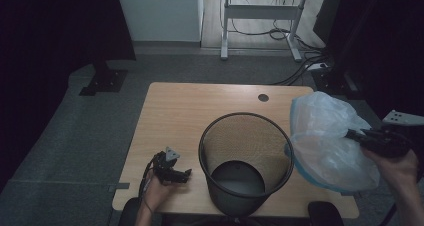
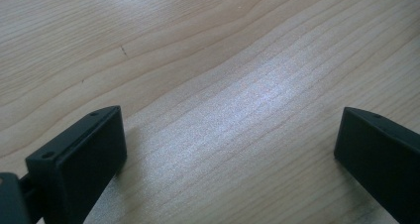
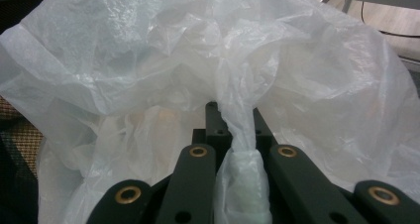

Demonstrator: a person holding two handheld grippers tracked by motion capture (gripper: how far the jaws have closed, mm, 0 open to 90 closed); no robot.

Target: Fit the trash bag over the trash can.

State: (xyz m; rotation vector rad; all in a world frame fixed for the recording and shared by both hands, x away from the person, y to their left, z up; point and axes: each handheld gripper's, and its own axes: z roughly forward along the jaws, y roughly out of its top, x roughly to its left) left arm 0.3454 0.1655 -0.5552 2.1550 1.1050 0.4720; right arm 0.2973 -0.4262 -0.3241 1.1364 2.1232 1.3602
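We note a dim room with grey carpet, dark curtains at both sides and a second desk frame with loose cables at twelve o'clock. A light wooden tabletop (image 1: 175,111) stands in the middle; a cable hole sits near its far edge.

A black wire-mesh bin (image 1: 246,161) stands upright on the tabletop, toward the near edge, its mouth open and nothing visible inside.

The right gripper (image 1: 361,136) is held at three o'clock from the bin, just off the tabletop's right edge. Its jaws are closed tight on a twisted fold of a thin translucent plastic bag (image 1: 327,143); in the right gripper view the pinched strip runs straight up between the jaws. The bag billows out from the jaws toward nine o'clock, its near side at or just beside the bin's right rim; we cannot tell whether it touches.

The left gripper (image 1: 184,175) rests low on the tabletop at nine o'clock from the bin, jaws spread wide and holding nothing.

In our judgement the bag is to line the bin. The bin's mouth lies toward nine o'clock from the right jaws, and the right hand is the nearer.
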